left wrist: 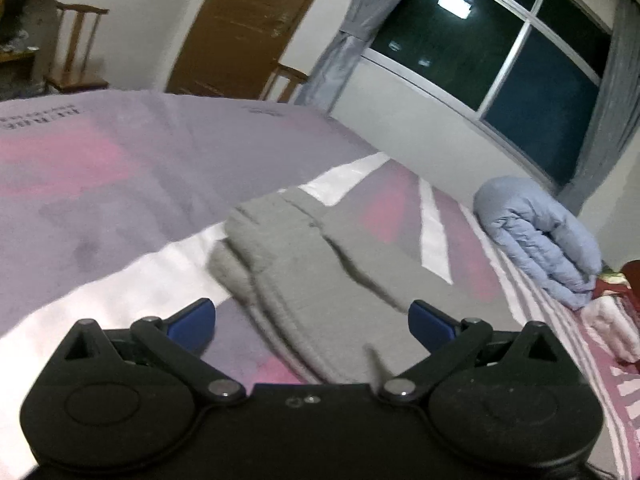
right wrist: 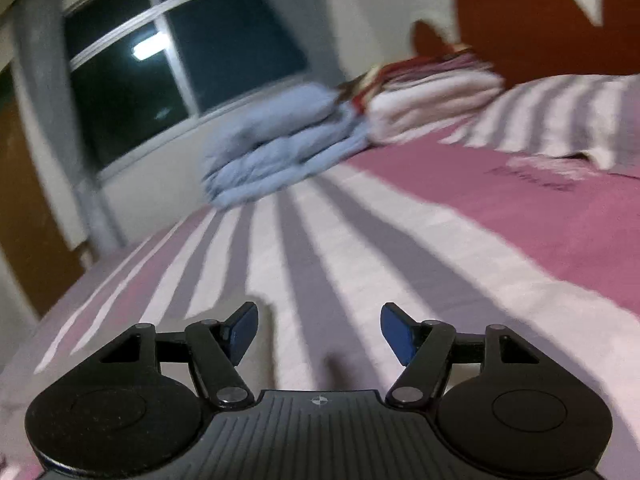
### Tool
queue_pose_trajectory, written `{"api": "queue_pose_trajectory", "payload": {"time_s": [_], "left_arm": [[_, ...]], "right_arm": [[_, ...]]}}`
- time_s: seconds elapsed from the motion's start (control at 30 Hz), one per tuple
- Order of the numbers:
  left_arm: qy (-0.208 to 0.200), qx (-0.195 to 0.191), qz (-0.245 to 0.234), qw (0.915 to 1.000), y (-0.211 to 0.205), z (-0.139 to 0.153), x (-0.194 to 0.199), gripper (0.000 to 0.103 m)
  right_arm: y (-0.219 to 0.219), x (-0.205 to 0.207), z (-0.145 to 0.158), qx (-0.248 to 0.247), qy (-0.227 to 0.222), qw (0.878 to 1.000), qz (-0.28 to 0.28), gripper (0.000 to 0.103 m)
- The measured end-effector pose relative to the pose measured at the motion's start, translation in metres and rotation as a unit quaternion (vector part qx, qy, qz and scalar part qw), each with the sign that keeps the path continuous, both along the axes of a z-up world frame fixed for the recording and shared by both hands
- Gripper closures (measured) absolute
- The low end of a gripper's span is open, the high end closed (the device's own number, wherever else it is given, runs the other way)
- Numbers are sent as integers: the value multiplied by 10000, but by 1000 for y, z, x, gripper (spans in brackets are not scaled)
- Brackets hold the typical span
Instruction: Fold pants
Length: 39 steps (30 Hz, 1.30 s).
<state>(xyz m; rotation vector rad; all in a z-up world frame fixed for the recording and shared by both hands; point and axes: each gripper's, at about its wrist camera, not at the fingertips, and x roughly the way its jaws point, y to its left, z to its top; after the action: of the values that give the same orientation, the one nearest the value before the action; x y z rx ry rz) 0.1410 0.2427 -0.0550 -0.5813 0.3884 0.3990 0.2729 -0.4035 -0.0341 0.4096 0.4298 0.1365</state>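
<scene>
Grey pants (left wrist: 304,264) lie folded in a thick bundle on the bed, seen in the left wrist view just ahead of my left gripper (left wrist: 312,322). Its blue pads stand wide apart above the near end of the bundle and press on nothing. My right gripper (right wrist: 318,334) is open too, with only the striped pink, white and grey bedspread (right wrist: 360,248) between its pads. The pants are not in the right wrist view, which is blurred.
A folded light blue quilt (left wrist: 540,236) (right wrist: 280,144) lies by the wall under a dark window (left wrist: 500,52). Pink and white folded bedding (right wrist: 432,96) and a striped pillow (right wrist: 560,120) sit near the reddish headboard (right wrist: 540,20). A wooden door (left wrist: 248,28) and chairs (left wrist: 76,48) stand beyond the bed.
</scene>
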Motion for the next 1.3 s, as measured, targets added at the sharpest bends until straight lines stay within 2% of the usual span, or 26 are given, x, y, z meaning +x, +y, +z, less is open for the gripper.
{"api": "queue_pose_trajectory", "payload": {"time_s": [0.1,0.17,0.27,0.4,0.47,0.53,0.63,0.67,0.7,0.73,0.77,0.8,0.83,1.0,1.03,1.1,1.17,1.23,1.3], "left_arm": [[4,-755,-167,9970,17,-16,12,11],[-202,-1111,-195,9934,30,-24,13,11],[-418,-1529,-242,9871,49,-36,18,9],[-362,-1677,-361,9845,64,-39,39,7],[-462,-1768,-346,9826,72,-43,46,8],[-611,-1748,-316,9822,75,-47,51,8],[-590,-1603,-323,9848,74,-48,58,9],[-628,-1611,-322,9844,73,-48,54,12],[-681,-1644,-300,9836,73,-48,50,26],[-723,-1695,-225,9826,74,-49,43,41],[-779,-1873,-102,9791,78,-56,33,68],[-968,-2141,-91,9720,83,-65,25,71],[-1119,-2217,-124,9686,85,-69,20,72],[-877,-1843,-160,9788,78,-51,25,76],[-869,-1665,-210,9820,72,-40,25,76],[-878,-887,-546,9907,50,-7,28,76],[-959,-546,-885,9899,31,18,34,76],[-948,-301,-1031,9897,15,36,44,76],[-1015,-280,-1238,9867,-2,48,56,76]], "right_arm": [[-3,-7,3,29,97,9999,-94,35],[-3,-20,8,89,80,9998,-126,35],[-5,-5,-2,269,219,9990,-281,35],[-14,-6,-14,557,347,9962,-575,35],[-14,-6,-14,581,382,9957,-613,35],[-11,-6,-13,513,372,9962,-595,35],[-6,-5,-13,405,357,9968,-582,35],[-6,-4,-15,392,364,9969,-570,35],[-5,-4,-15,382,367,9970,-569,35],[-6,-3,-16,383,369,9971,-553,35],[-5,-2,-17,389,372,9971,-530,35],[-5,-1,-18,374,380,9973,-498,34],[-3,0,-18,339,397,9976,-453,34],[5,3,-21,314,439,9982,-265,34],[5,1,-20,326,426,9982,-259,34],[3,-1,-20,397,393,9982,-234,34],[-1,-1,-21,514,414,9975,-259,34],[-7,-1,-22,719,442,9959,-330,34],[-11,-2,-22,886,469,9942,-385,34]]}}
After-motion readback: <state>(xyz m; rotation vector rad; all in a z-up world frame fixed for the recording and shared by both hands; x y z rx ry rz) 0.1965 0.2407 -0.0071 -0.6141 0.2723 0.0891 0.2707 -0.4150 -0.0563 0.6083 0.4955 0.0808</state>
